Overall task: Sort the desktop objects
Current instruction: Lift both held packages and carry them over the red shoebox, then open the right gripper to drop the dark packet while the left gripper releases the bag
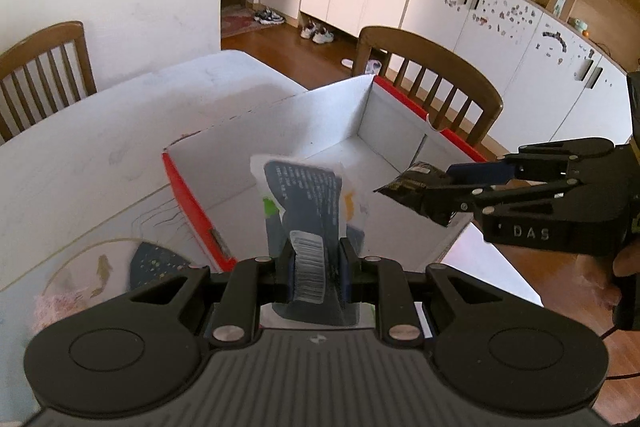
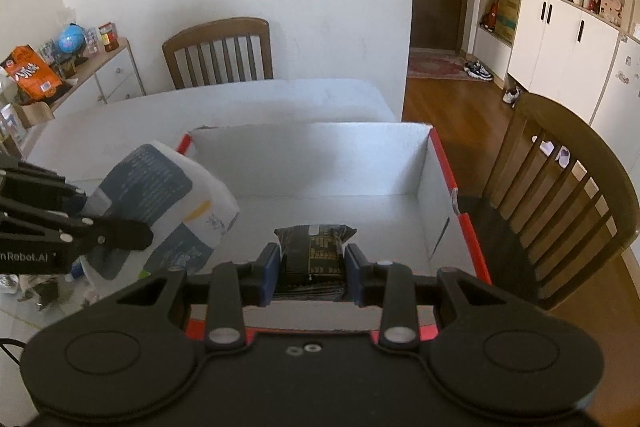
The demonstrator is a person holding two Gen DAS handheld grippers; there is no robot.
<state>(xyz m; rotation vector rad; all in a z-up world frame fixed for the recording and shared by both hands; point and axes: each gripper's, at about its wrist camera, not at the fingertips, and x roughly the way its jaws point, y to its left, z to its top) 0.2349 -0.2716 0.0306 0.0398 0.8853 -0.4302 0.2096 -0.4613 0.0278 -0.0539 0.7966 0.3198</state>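
My left gripper (image 1: pixel 314 261) is shut on a white and dark blue packet (image 1: pixel 304 195) with a barcode, held over the near left part of an open box (image 1: pixel 188 195) that is white inside and red outside. The right gripper (image 2: pixel 311 267) is shut on a black snack packet (image 2: pixel 314 247), held above the box's near edge (image 2: pixel 312 321). In the left wrist view the right gripper (image 1: pixel 436 195) comes in from the right with the black packet (image 1: pixel 416 183) over the box's right wall. In the right wrist view the left gripper (image 2: pixel 120 227) and its blue packet (image 2: pixel 160 199) hang at the box's left side.
The box sits on a white table (image 2: pixel 120 131) with wooden chairs (image 2: pixel 220 51) behind and to the right (image 2: pixel 568 195). A round mat with fish and a dark patterned item (image 1: pixel 156 263) lie left of the box. A person's hand (image 1: pixel 624 259) holds the right gripper.
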